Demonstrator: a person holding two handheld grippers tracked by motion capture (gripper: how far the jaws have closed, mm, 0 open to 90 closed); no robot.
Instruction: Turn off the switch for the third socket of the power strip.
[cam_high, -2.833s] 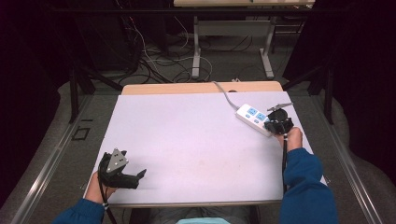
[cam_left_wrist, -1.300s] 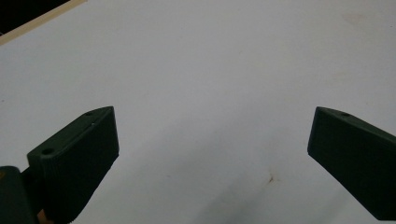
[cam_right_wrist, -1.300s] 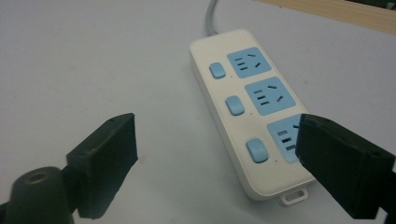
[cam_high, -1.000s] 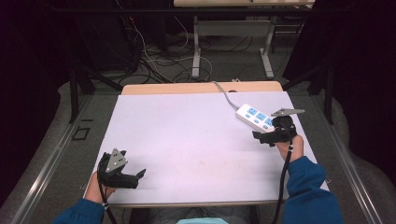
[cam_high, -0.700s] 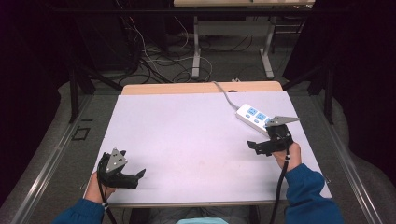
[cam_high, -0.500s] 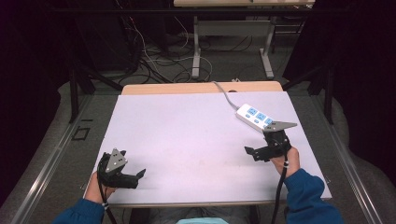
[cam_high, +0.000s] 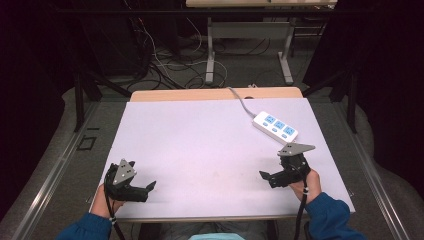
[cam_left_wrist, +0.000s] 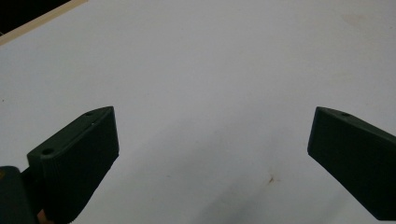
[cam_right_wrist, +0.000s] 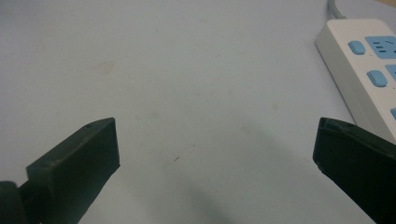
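1. While both pairs of fingers stand wide with nothing between them, two grippers sit low over the bench — the left gripper at its near left corner, the right gripper near its right edge.
2. One white power strip — three blue sockets — lies just beyond the right gripper, apart from it, its one grey cord running to the far edge.

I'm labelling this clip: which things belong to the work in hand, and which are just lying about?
In the work:
power strip
right gripper, open, nearest it
left gripper, open, at the near left corner

Lying about:
floor cables
second table's legs behind
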